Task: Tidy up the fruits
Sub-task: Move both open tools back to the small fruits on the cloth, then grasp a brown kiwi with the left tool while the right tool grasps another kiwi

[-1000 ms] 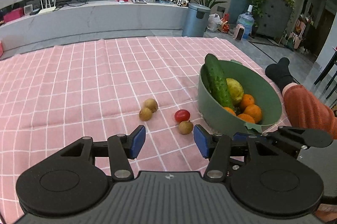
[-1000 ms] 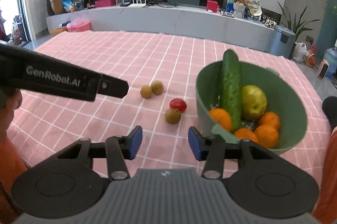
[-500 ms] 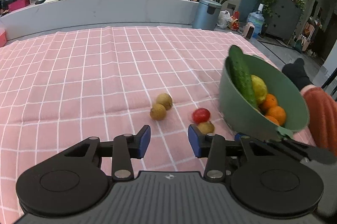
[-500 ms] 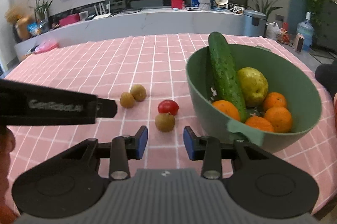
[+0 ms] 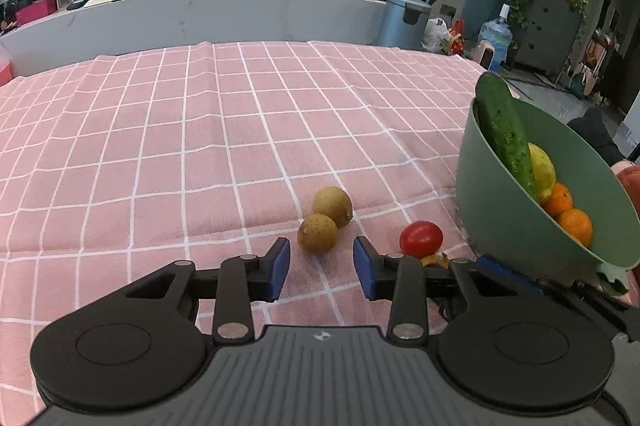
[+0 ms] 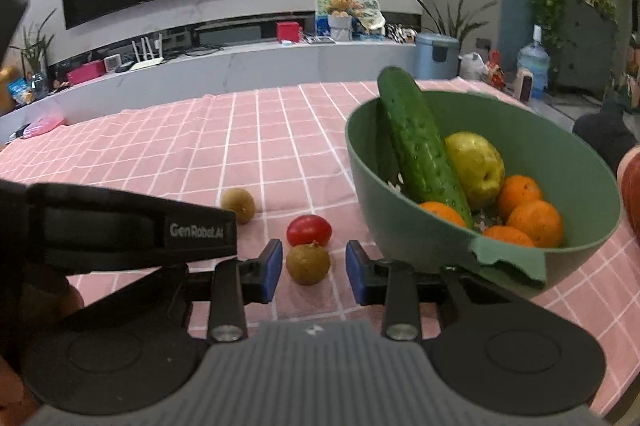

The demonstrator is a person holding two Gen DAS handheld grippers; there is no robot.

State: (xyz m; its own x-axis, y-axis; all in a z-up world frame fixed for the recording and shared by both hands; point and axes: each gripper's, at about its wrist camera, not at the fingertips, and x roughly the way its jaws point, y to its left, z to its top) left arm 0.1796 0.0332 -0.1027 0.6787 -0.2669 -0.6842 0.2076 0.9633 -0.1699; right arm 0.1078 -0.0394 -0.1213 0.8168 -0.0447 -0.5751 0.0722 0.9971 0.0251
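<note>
Two brown fruits (image 5: pixel 318 234) lie touching on the pink checked cloth, just ahead of my left gripper (image 5: pixel 320 268). Its jaws are closing and nothing sits between the pads. A red tomato (image 5: pixel 421 238) lies to their right. In the right wrist view a third brown fruit (image 6: pixel 308 264) lies between the tips of my right gripper (image 6: pixel 313 272), with a gap showing at the right pad. The tomato (image 6: pixel 309 230) is just beyond it. The green bowl (image 6: pixel 384 226) holds a cucumber (image 6: pixel 420 149), a yellow pear (image 6: pixel 476 165) and several oranges.
The left tool's black casing (image 6: pixel 132 226) crosses the left of the right wrist view, close beside the right gripper. The bowl (image 5: pixel 520 226) stands near the table's right edge. A person's orange sleeve (image 5: pixel 630 181) is next to it. Pink cloth stretches far and left.
Both grippers have sunk and come forward toward the loose fruits, and both pairs of jaws have narrowed. The right gripper now has the brown fruit at its tips.
</note>
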